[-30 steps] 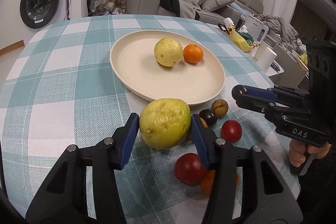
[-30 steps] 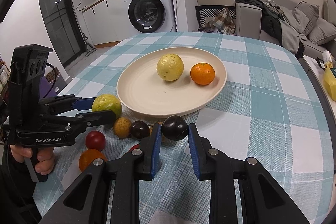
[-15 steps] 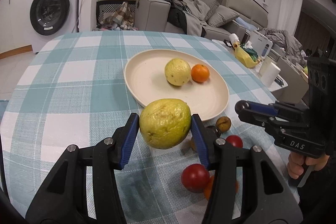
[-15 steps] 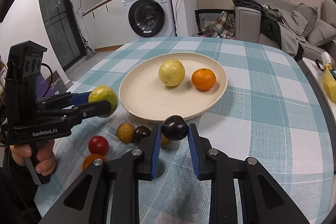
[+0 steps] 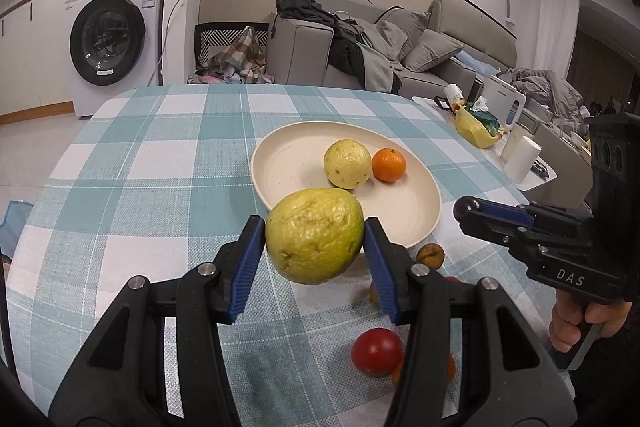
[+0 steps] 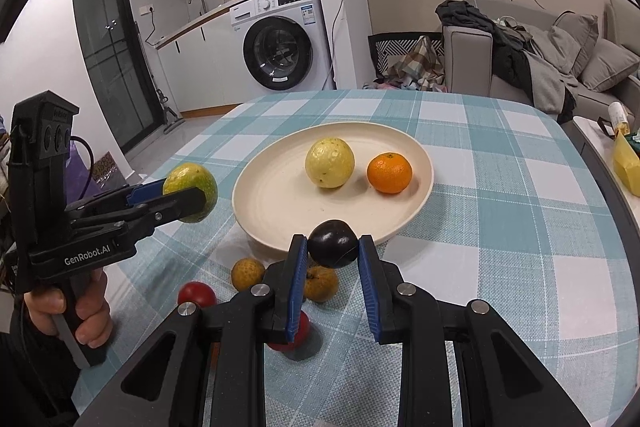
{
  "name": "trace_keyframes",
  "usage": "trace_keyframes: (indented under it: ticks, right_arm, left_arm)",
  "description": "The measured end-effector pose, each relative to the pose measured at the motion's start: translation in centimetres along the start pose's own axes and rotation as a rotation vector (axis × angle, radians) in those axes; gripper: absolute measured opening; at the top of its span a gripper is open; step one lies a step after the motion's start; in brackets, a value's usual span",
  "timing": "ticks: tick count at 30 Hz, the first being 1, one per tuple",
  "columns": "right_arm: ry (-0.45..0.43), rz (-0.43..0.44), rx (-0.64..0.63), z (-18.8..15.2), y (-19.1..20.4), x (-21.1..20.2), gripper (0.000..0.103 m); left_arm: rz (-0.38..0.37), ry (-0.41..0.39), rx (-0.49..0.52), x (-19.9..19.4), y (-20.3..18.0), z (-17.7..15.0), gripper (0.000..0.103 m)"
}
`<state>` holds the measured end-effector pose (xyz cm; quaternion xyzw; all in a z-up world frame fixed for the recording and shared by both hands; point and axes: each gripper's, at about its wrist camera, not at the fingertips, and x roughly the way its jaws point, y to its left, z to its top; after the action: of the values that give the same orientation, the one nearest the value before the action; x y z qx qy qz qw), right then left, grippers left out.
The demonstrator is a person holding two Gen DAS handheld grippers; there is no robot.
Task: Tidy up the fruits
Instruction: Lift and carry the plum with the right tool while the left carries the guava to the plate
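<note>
Currently, both tools are loaded. Nearest the left wrist camera, the left gripper (image 5: 315,239) has its blue pads pinching a large yellow-green guava (image 5: 315,235) across its widest girth, lifted clear of the checked tablecloth (image 5: 160,163) and just short of the plate's near rim. The skin looks rough and matte, so slip risk is judged low; the fruit appears fairly heavy for a two-point hold and probably bruises under hard pressure, so a grip at the equator with moderate force is the sound choice.

In the right wrist view, the right gripper (image 6: 333,247) is clamped on a small dark plum (image 6: 333,243), held at the pad tips above the plate's near edge. Its skin is glossy and round; it is judged light but liable to squirt out of a tip pinch if the hold is off-centre.

Below and beside the tools, loose fruit remains on the cloth: a red tomato (image 5: 377,351), a second red one partly hidden under the right tool, and two small brown-yellow fruits (image 6: 248,273).

Further out, the cream plate (image 6: 280,211) carries a pale guava (image 6: 329,163) and an orange (image 6: 389,173), set close together, leaving the near half bare for placement.
</note>
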<state>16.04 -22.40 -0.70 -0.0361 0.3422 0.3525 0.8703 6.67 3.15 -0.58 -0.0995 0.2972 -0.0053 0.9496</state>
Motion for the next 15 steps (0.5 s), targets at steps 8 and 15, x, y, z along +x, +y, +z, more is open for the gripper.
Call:
trace_keyframes:
  ticks: [8,15]
  right_arm:
    - [-0.025,-0.017,0.019,0.5,0.1,-0.2,0.026]
    - [-0.017,-0.028,0.042,1.2,0.5,0.7,0.026]
  left_arm:
    - [0.003,-0.009,0.023,0.1,-0.9,0.5,0.048]
    - [0.010,-0.016,0.050,0.4,-1.7,1.4,0.048]
